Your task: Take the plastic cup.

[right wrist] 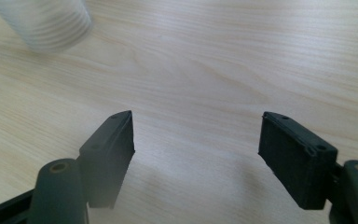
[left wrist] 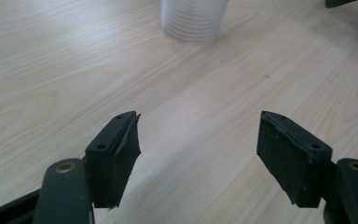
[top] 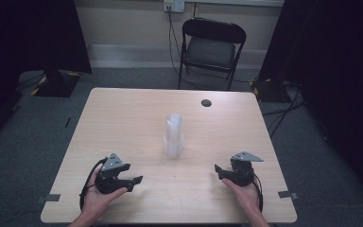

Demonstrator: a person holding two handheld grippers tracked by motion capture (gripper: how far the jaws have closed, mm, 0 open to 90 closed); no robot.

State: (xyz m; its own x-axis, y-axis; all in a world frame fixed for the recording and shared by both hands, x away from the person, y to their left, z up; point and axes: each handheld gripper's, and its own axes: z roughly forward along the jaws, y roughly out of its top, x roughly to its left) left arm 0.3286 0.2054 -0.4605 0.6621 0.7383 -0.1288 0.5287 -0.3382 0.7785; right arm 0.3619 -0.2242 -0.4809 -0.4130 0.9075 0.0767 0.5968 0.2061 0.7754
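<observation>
- Both grippers, left (top: pixel 131 181) and right (top: pixel 221 172), sit at the near edge, jaws spread, holding nothing.
- Cup stack (top: pixel 173 136) stands mid-table (top: pixel 123 118), between them, farther off.
- Tall and light, it would likely topple if nudged off-centre.

Room dim overall; the table (top: pixel 137 113) is the one well-lit surface, evenly lit, and no hard shadows fall on it in the high view. Dark curtains (top: pixel 28 33) to either side swallow detail almost to black. High view soft, low in resolution.

Left gripper view: wood grain crisp between the jaws, pads sharp, with faint soft shadows beneath them. The ribbed cup stack (left wrist: pixel 194 18) ahead of the left gripper (left wrist: pixel 198 135) is slightly out of focus.

Right gripper view: cup stack ahead and to the left of the right gripper (right wrist: pixel 196 135) is clearly blurred. A hazy pale veil lies over the left jaw, washing out its contrast; the right jaw reads sharp.
</observation>
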